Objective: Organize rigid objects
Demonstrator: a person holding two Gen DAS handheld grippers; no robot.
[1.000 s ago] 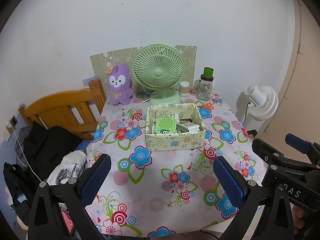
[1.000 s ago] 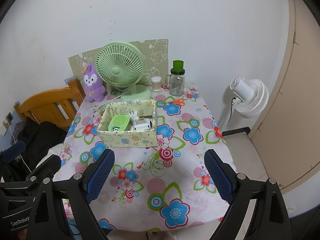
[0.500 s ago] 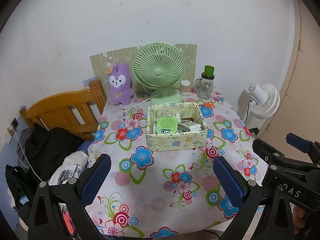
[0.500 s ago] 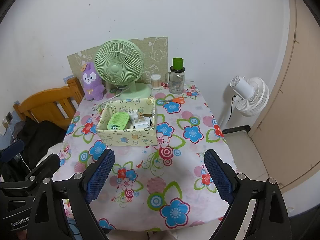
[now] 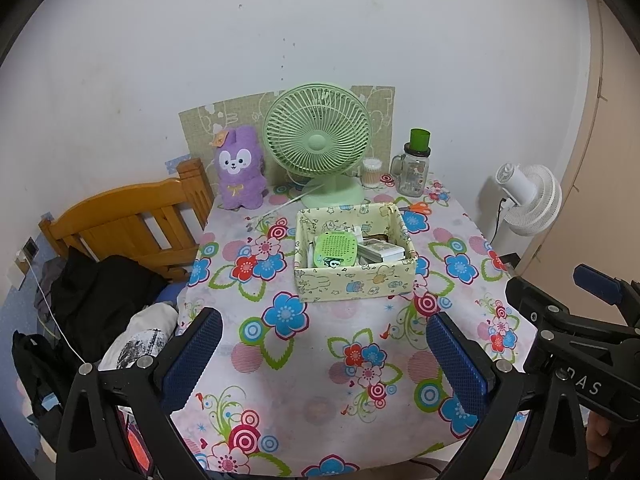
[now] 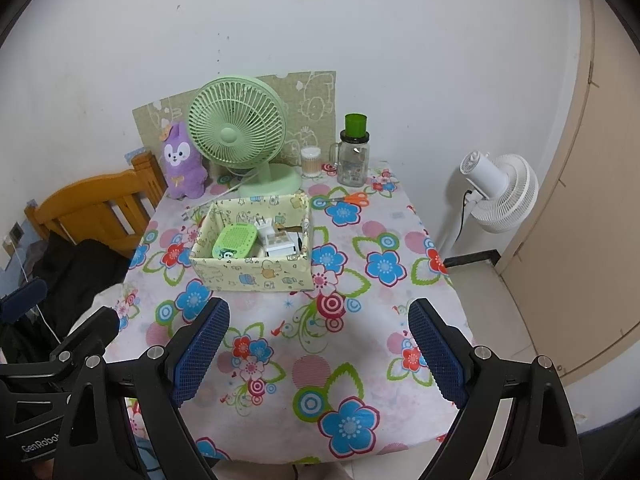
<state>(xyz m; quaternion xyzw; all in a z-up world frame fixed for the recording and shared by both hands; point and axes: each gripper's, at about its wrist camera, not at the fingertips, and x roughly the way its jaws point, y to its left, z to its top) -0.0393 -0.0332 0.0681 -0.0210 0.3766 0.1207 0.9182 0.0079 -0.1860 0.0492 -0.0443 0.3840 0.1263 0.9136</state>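
Above the floral table [image 5: 320,360], both grippers' jaws gape empty; items fill the yellow box [image 5: 354,280]

Tabletop [image 5: 320,344], covered with a white cloth printed in blue, red and pink flowers. On it:
- Pale yellow cartoon-print open box [image 5: 354,280], near centre.
- Mint-green plastic desk fan [image 5: 318,140], behind the box, its white cord trailing left.
- Purple plush rabbit [image 5: 239,168], upright, far-left corner.
- Clear tub of cotton swabs [image 5: 372,172], just right of the fan base.
- Glass mug-jar with green cap [image 5: 414,168], far right.
- Orange-handled scissors [image 5: 418,209], flat, before the jar.
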